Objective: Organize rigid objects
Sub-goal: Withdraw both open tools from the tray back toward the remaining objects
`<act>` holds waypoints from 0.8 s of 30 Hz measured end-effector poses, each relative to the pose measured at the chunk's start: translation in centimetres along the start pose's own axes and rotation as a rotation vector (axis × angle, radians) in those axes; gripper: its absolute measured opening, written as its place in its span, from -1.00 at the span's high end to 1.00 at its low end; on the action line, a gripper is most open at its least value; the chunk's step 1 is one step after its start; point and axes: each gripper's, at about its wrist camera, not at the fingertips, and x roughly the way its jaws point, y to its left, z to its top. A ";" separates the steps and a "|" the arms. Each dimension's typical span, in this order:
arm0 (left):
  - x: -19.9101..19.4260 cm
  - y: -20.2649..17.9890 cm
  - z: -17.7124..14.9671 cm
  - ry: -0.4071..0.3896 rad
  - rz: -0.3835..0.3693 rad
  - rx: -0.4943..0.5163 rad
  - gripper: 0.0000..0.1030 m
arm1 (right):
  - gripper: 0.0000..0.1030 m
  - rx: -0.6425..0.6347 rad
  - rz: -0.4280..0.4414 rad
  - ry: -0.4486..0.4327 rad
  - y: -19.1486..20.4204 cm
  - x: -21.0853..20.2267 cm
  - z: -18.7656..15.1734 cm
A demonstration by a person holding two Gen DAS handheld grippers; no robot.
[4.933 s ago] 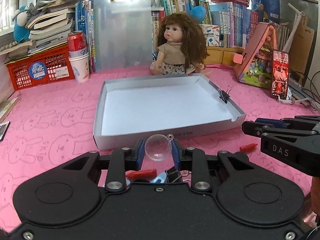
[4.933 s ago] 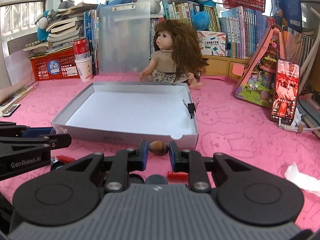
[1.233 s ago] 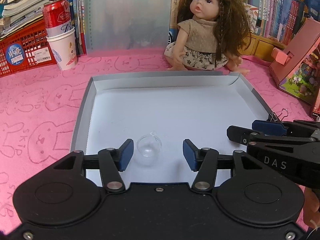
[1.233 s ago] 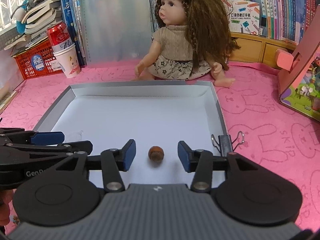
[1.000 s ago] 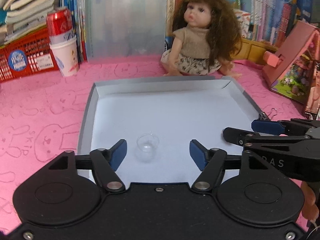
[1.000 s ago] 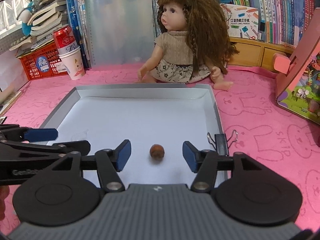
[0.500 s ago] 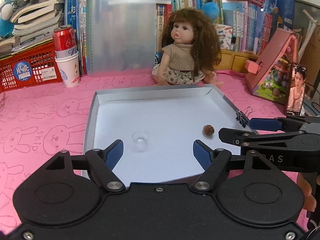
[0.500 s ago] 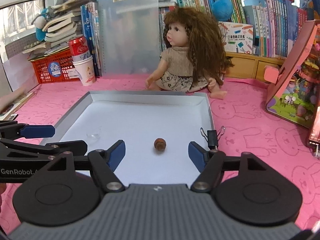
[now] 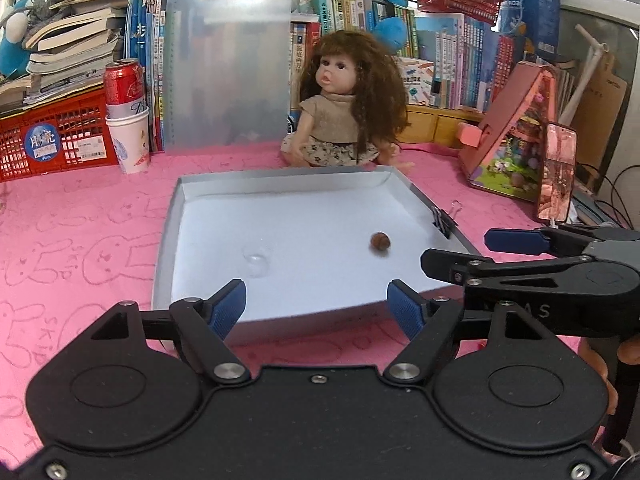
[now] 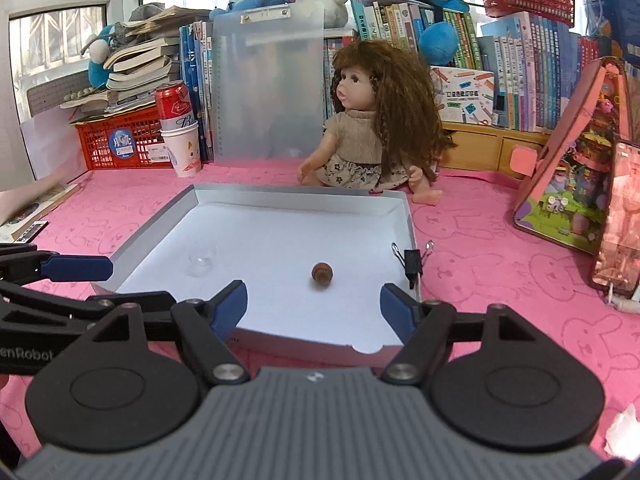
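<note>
A shallow white tray (image 9: 168,240) (image 10: 406,216) lies on the pink cloth. Inside it lie a clear plastic ball (image 9: 258,260) (image 10: 201,259) on the left and a small brown nut (image 9: 380,241) (image 10: 322,273) on the right. A black binder clip (image 9: 443,218) (image 10: 413,261) grips the tray's right rim. My left gripper (image 9: 318,310) is open and empty, just before the tray's near wall. My right gripper (image 10: 314,306) is open and empty over the tray's near edge. Each gripper shows side-on in the other's view.
A doll (image 9: 346,112) sits behind the tray. A red can in a paper cup (image 9: 126,120), a red basket (image 9: 52,136) and a clipboard (image 9: 226,68) stand at the back left. A pink toy house (image 9: 516,140) and a phone (image 9: 556,172) stand right.
Both grippers let go of the clear ball and the nut in the tray, opened wide and drew back toward me and upward. The two objects stay in the tray.
</note>
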 end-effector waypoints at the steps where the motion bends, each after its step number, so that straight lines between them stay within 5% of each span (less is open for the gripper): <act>1: -0.2 -0.1 -0.2 -0.002 -0.003 0.000 -0.48 | -0.61 -0.001 0.000 -0.002 0.0 -0.1 -0.1; 24: -3.3 -0.5 -4.5 -0.065 0.012 0.018 -0.59 | -0.66 -0.030 0.006 -0.019 0.8 -2.3 -4.2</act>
